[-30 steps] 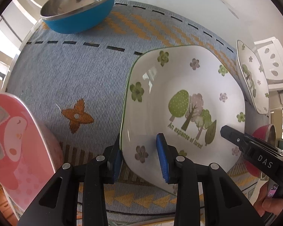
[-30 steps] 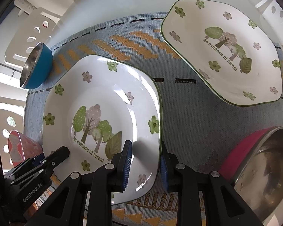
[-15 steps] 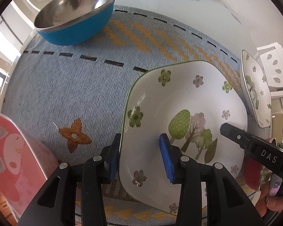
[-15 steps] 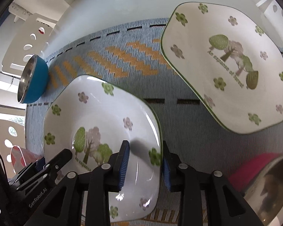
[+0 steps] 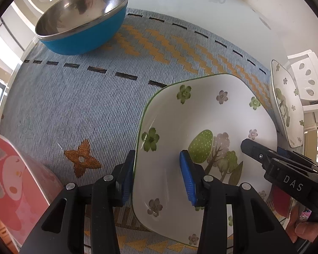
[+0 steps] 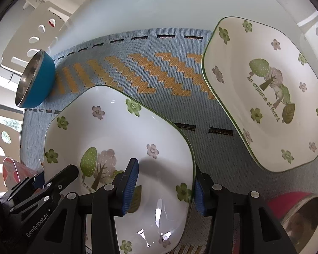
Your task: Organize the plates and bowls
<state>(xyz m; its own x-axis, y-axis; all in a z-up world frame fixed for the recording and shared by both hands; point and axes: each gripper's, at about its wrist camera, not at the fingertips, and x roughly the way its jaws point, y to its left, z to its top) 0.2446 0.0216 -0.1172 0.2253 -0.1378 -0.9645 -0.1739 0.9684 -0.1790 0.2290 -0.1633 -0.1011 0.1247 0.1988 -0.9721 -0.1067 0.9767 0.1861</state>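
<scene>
A white squarish plate printed with trees and flowers lies on the blue-grey woven mat. My left gripper straddles its left rim, one pad outside the edge and one over the plate, not pressing. My right gripper straddles the right rim of this plate. Its jaws are opening, and the rim sits close to the outer pad with a wide gap to the inner one. A second matching plate lies farther right on the mat.
A blue bowl with a steel inside stands at the mat's far left. A pink cartoon plate sits near left, and a red steel-lined bowl near right. White perforated chairs ring the glass table.
The right jaws have opened from a tight grip on the plate's right rim. The left jaws have widened a little. The tree plate sits lower in both views and the second plate looks nearer.
</scene>
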